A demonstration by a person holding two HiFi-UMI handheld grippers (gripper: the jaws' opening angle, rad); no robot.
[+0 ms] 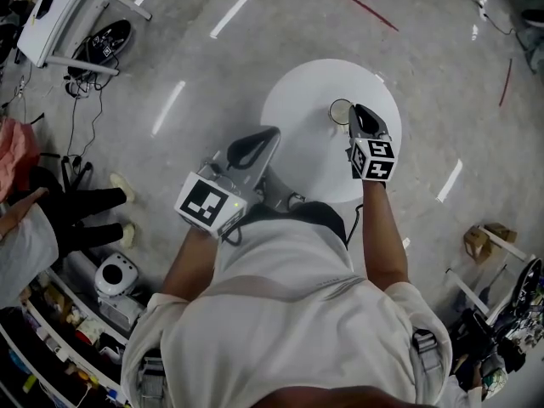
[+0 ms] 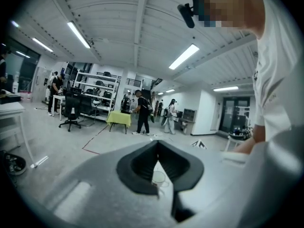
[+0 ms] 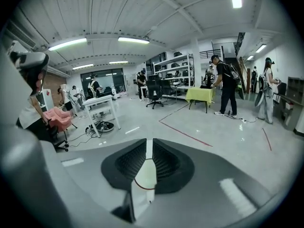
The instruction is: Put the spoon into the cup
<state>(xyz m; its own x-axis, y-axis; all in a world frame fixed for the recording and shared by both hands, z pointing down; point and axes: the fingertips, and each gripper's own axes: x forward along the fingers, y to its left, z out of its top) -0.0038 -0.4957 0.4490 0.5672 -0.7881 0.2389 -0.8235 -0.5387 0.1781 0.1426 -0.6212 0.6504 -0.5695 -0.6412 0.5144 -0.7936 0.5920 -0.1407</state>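
Note:
A round white table (image 1: 297, 100) stands in front of me with a clear cup (image 1: 341, 110) near its far right part. My right gripper (image 1: 356, 115) is right beside the cup, its tips at the rim. In the right gripper view its jaws (image 3: 149, 144) are nearly together on a pale strip that widens toward the camera into a rounded, dark-edged end, which looks like the spoon (image 3: 144, 175). My left gripper (image 1: 266, 138) hangs over the table's left edge, well apart from the cup. Its jaws (image 2: 157, 146) meet at the tips, and the cup (image 2: 159, 177) shows through the gap behind them.
A seated person's dark legs (image 1: 81, 215) and a sleeve are at the left. A white desk (image 1: 59, 11) with cables (image 1: 85, 83) stands at the far left. Shelves with clutter (image 1: 76, 321) lie low left, a rack (image 1: 497, 245) at the right. People stand far off in both gripper views.

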